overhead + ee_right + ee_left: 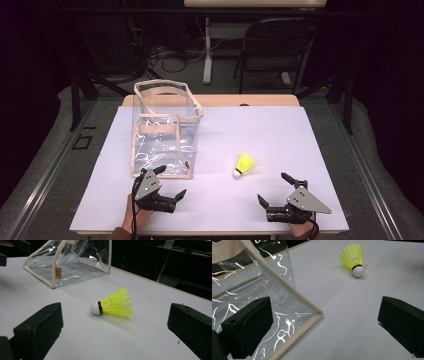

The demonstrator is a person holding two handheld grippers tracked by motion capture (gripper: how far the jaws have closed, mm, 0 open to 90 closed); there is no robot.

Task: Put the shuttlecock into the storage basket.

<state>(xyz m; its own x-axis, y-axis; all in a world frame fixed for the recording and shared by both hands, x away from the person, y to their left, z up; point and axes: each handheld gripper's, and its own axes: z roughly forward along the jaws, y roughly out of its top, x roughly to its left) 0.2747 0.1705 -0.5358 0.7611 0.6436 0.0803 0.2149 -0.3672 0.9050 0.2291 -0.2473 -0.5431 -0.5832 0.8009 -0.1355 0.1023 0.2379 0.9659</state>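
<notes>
Presently: yellow shuttlecock (245, 165) lying on its side, right of centre toward the near edge of the surface (280, 130). Clear bag (162, 132) at left. Left tongs (171, 184) and right tongs (272, 189) both agape, empty.

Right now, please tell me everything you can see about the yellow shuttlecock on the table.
The shuttlecock has a round white head, a thin black band behind it and a bright yellow skirt that looks like ribbed plastic mesh. It lies on its side on the white table, head and skirt edge resting on the surface. It looks undamaged. Nothing else touches it. It lies apart from the clear bag, and the right gripper faces it with jaws open wide.
</notes>
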